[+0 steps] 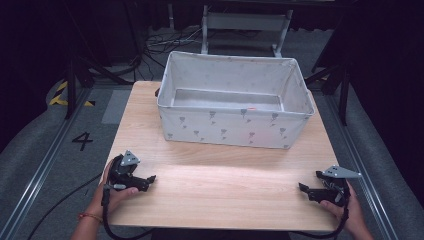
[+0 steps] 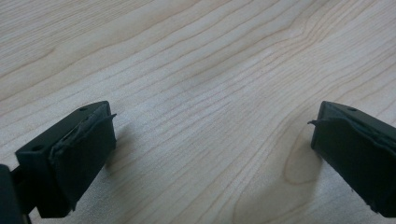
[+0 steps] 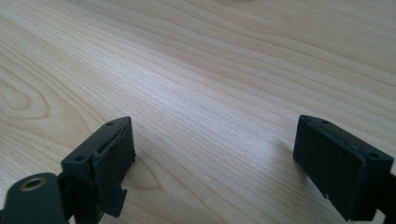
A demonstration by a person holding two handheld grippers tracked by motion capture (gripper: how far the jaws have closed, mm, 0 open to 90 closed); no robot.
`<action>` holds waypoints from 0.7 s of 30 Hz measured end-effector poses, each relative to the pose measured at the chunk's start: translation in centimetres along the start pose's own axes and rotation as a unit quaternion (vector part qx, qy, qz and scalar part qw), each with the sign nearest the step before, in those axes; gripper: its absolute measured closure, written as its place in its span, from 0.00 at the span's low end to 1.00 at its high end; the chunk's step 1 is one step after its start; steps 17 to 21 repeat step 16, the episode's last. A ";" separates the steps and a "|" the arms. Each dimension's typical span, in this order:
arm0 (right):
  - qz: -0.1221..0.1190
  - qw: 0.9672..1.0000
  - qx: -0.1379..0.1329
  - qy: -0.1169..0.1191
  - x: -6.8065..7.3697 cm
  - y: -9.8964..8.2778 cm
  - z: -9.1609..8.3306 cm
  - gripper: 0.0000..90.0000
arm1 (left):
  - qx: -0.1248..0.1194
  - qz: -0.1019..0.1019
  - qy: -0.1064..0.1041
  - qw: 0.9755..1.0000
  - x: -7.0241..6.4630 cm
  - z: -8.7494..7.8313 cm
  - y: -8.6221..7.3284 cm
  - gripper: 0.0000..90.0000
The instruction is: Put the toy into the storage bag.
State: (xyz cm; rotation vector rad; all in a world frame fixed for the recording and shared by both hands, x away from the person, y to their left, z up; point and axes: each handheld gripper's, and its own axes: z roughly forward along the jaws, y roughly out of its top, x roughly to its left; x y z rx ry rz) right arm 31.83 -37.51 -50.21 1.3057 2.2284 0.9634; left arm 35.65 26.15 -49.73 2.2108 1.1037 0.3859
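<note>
My left gripper point(image 1: 150, 178) rests at the front left of the light wooden table point(image 1: 225, 185), held by a hand and pointing right toward the middle. In the left gripper view its jaws stand wide apart, left gripper point(image 2: 212, 126) open over bare wood with nothing between them. My right gripper point(image 1: 302, 189) lies at the front right, pointing left toward the middle. The right gripper view shows the right gripper point(image 3: 215, 135) open too, its black pads point(image 3: 116, 154) wide apart over bare wood.
A large white fabric bin point(image 1: 232, 122) with a small grey pattern stands at the back of the table; what I see of its inside holds nothing. Beyond the table are a dark floor, cables and a metal frame point(image 1: 245, 22). Floor rails run along both sides.
</note>
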 end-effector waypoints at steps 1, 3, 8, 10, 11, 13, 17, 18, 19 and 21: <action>0.000 1.000 0.000 0.000 0.0 0.0 0.0 0.14 | 0.000 0.000 0.000 1.000 0.0 0.0 0.0 0.00; 0.000 1.000 0.000 0.000 0.0 0.0 0.0 0.14 | 0.000 0.000 0.000 1.000 0.0 0.0 0.0 0.00; 0.001 1.000 0.000 0.000 0.0 0.0 0.0 0.14 | 0.000 -0.001 0.001 1.000 0.0 0.0 0.0 0.00; 0.001 1.000 0.000 0.000 0.0 0.0 0.0 0.14 | 0.000 -0.001 0.001 1.000 0.0 0.0 0.0 0.00; 0.001 1.000 0.000 0.000 0.0 0.0 0.0 0.14 | 0.000 -0.001 0.001 1.000 0.0 0.0 0.0 0.00; 0.001 1.000 0.000 0.000 0.0 0.0 0.0 0.14 | 0.000 -0.001 0.001 1.000 0.0 0.0 0.0 0.00; 0.003 1.000 0.000 -0.003 0.0 0.0 0.0 0.14 | 0.000 -0.002 0.002 1.000 0.0 0.0 0.0 0.00; 0.003 1.000 0.000 -0.003 0.0 0.0 0.0 0.14 | 0.000 -0.002 0.002 1.000 0.0 0.0 0.0 0.00; 0.003 1.000 0.000 -0.003 0.0 0.0 0.0 0.14 | 0.000 -0.002 0.002 1.000 0.0 0.0 0.0 0.00; 0.003 1.000 0.000 -0.003 0.0 0.0 0.0 0.14 | 0.000 -0.002 0.002 1.000 0.0 0.0 0.0 0.00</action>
